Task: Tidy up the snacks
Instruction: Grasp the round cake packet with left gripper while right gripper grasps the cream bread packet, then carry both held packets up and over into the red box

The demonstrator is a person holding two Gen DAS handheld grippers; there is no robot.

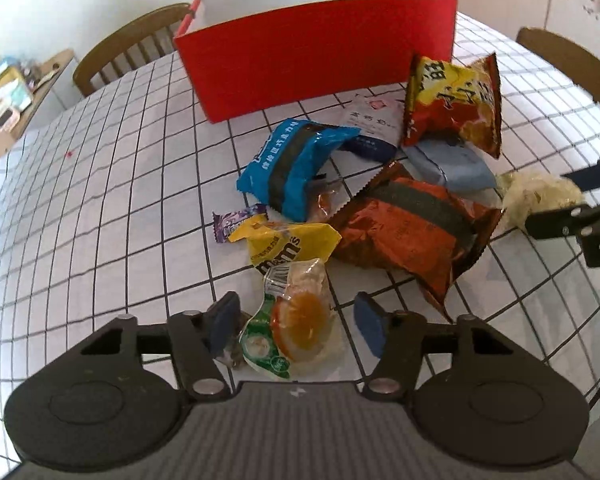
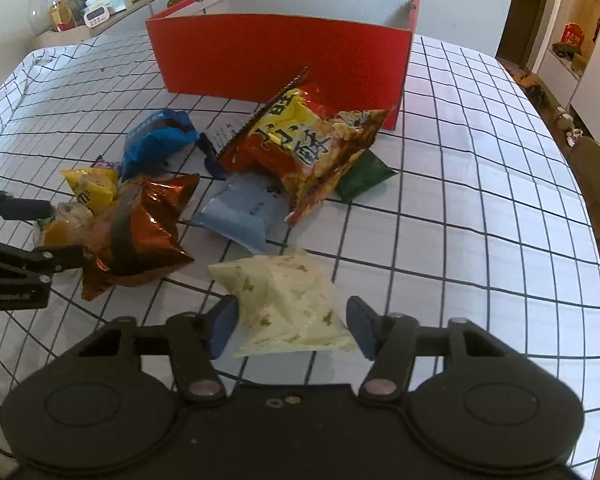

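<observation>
Snacks lie in a loose heap on the checked desk [image 2: 480, 184], just in front of the red box [image 1: 316, 56], which stands open-topped and, as far as I can see into it, has nothing in it yet. That looks like the place everything is meant to end up, which would explain why the pile sits so near its front wall.

The left claw [image 1: 296, 324] is low over the near edge of the heap, its jaws apart with a clear packet showing an orange round [image 1: 300, 320] between them; the blue pads stand either side of it without pinching. The yellow m&m's bag [image 1: 288, 244] lies just beyond, touching that packet, so a clean grip will need care not to drag it along.

The right claw [image 2: 290, 326] is likewise spread, straddling a pale crinkled packet [image 2: 284, 300] that sits apart from the rest, an easy first pick for that reason. Behind it are the orange foil bag [image 2: 148, 224], a light blue pouch [image 2: 240, 212], the big red-and-yellow crisp bag [image 2: 308, 148] propped on others, a blue wrapper [image 2: 156, 136] and a dark green packet [image 2: 364, 176].

My guess is both hands are about to close and lift.
</observation>
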